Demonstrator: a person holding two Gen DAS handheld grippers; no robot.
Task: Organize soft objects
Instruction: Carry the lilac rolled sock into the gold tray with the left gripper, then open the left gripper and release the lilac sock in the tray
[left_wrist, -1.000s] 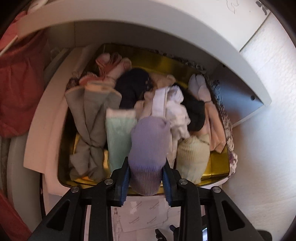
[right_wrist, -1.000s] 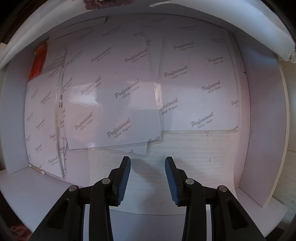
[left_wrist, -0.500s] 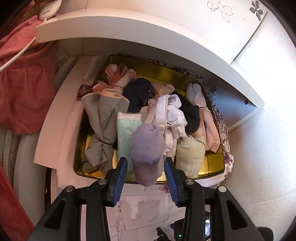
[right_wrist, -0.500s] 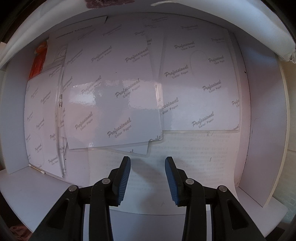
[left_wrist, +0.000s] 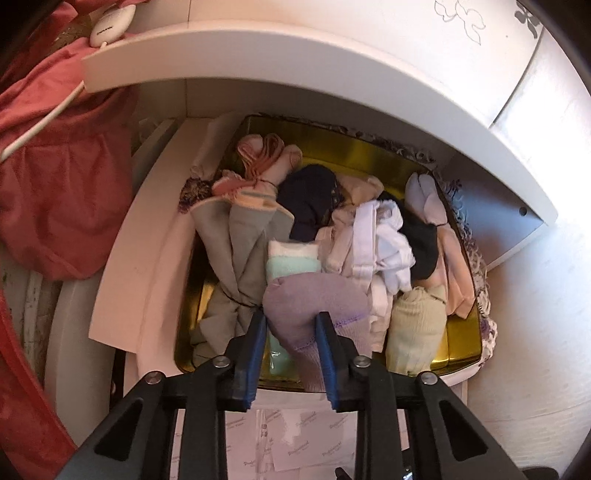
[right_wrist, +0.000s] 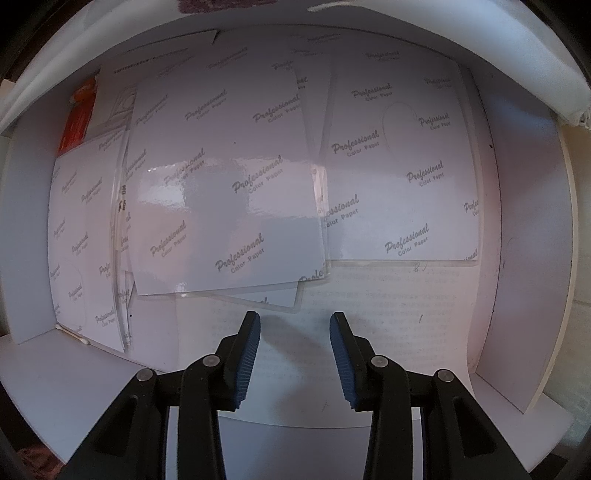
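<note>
The left gripper (left_wrist: 290, 332) tilts steeply down over a gold metal tin (left_wrist: 369, 155) on a white shelf (left_wrist: 155, 236), its jaws closing on a ribbed lilac knit sock (left_wrist: 314, 302) that lies at the tin's near edge among rolled grey, mint, white, black and cream fabrics. The right gripper (right_wrist: 294, 332) points straight down, its jaws spread with nothing between them, above glossy white sheets (right_wrist: 229, 206) printed "Professional Color Paper" inside a white drawer (right_wrist: 524, 258).
</note>
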